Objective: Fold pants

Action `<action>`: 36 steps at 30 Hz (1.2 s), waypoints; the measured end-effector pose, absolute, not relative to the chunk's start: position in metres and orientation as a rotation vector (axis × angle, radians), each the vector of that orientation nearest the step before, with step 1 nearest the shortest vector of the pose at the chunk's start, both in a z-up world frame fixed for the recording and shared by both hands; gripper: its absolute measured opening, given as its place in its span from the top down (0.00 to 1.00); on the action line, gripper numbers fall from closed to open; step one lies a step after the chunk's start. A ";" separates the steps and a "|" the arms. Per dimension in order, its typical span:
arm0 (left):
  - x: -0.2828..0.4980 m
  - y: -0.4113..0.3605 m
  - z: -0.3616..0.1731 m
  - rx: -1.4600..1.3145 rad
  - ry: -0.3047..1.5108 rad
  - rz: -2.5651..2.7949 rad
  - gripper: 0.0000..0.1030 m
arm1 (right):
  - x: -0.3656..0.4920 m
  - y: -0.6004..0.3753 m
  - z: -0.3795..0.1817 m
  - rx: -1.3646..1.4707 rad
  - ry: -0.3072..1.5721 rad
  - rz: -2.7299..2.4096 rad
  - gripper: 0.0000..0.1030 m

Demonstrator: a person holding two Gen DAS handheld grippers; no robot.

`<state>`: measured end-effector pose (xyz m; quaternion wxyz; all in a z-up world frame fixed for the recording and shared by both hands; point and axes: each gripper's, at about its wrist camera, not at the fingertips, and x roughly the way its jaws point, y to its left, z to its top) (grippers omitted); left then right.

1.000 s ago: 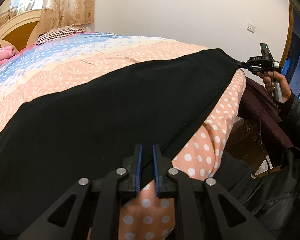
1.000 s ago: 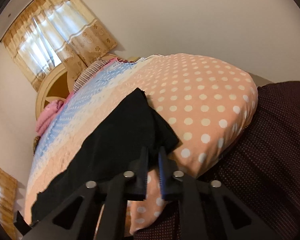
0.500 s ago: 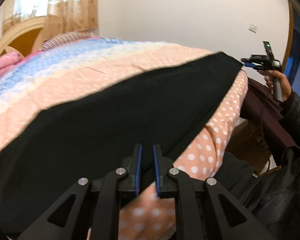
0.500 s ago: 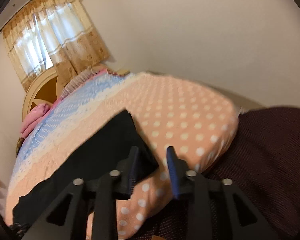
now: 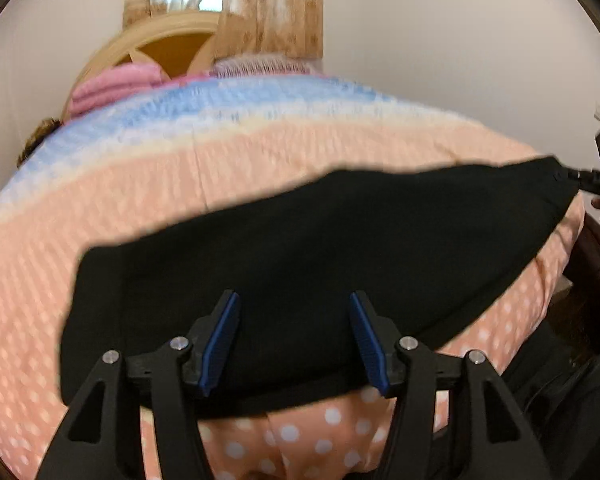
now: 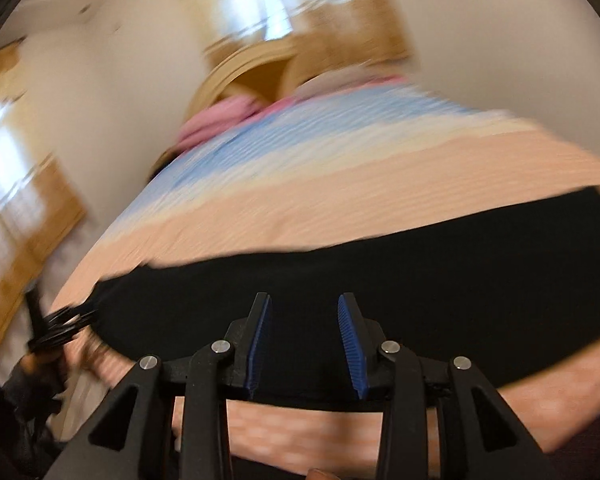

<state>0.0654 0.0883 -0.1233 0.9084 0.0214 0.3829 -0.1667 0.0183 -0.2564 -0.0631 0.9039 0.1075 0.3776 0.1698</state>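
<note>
The black pants (image 5: 320,248) lie flat as a long band across the near edge of the bed, and show in the right wrist view too (image 6: 380,280). My left gripper (image 5: 294,340) is open, its blue pads spread over the near hem, holding nothing. My right gripper (image 6: 303,342) is open over the near edge of the pants, empty; that view is motion-blurred. The right gripper also shows at the far right of the left wrist view (image 5: 598,180), by the pants' end. The left gripper shows at the left of the right wrist view (image 6: 58,326).
The bed has a peach polka-dot and blue striped cover (image 5: 220,168), with pink pillows (image 5: 112,88) and a round wooden headboard (image 5: 160,40) at the far end under a curtained window. A dark maroon cloth (image 5: 592,256) lies right of the bed.
Both grippers have opened and let go of the pants. Both cameras have swung round to face the bed head, the right one fast.
</note>
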 end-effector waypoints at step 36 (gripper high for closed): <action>0.047 0.043 -0.127 0.072 0.753 -0.491 0.30 | 0.022 -0.018 -0.124 -0.384 0.878 0.725 0.97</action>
